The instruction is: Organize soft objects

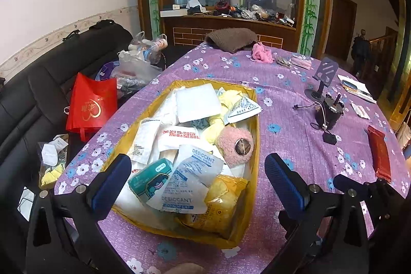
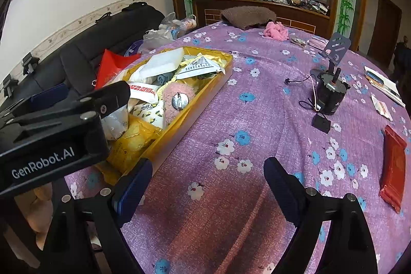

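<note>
Holding my left gripper (image 1: 197, 186) low over the near end of the yellow box (image 1: 253, 125), fingers spread wide, nothing between them. My right gripper (image 2: 208, 186) hangs just right of the box over the bare purple tablecloth (image 2: 257, 120), fingers likewise apart and empty. Both point toward the table's far edge.

The box sits on the left side of the table, close to that edge, long axis running away from me. Counted inside: two desiccant sachets (image 1: 190, 181), one teal tissue pack (image 1: 149, 179), one fuzzy pink pouch (image 1: 233, 145) with a round metal disc on it, one yellow foil bag (image 1: 221, 207) at the near end; other white packets and pale yellow cloth I cannot separate cleanly.

On the cloth outside the box: one brown knit piece (image 1: 231, 39) and one pink fluffy piece (image 1: 262, 53) at the far edge, one black motor (image 2: 330, 94) with a phone stand (image 2: 336, 48) behind it, one red packet (image 2: 393, 166) at the right edge.
</note>
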{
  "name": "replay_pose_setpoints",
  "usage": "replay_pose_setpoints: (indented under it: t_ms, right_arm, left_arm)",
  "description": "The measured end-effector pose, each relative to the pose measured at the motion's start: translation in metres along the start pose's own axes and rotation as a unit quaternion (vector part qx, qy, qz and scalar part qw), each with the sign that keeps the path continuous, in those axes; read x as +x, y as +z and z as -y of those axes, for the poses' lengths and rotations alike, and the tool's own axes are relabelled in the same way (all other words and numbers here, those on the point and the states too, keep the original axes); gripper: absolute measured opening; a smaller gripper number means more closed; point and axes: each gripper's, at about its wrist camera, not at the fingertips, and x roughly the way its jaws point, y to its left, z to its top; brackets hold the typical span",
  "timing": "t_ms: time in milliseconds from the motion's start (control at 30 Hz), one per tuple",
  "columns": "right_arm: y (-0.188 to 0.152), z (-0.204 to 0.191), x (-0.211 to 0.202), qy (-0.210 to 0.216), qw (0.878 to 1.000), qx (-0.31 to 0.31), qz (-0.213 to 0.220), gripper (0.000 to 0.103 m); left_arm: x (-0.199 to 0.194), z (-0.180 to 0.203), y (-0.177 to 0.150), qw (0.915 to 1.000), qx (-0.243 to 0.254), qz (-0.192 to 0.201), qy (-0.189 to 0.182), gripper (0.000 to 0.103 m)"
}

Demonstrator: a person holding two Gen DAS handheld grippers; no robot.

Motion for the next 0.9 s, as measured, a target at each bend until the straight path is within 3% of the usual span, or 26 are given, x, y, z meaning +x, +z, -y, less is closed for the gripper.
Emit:
replay_pose_setpoints:
  t_ms: [633,900]
  right_arm:
    - [-0.002,0.009,-0.008,-0.001,1.0,0.007,0.01,0.089]
    - [-0.002,0.038,-0.028,-0.011,0.999,0.033,0.026,0.089]
  left_arm:
    - [0.006,0.006,-0.001,0.9998,0.001,-0.016,-0.01,0.103]
    - [0.005,0.013,0.002,0.9996,0.008,-0.027,-0.002,0.103]
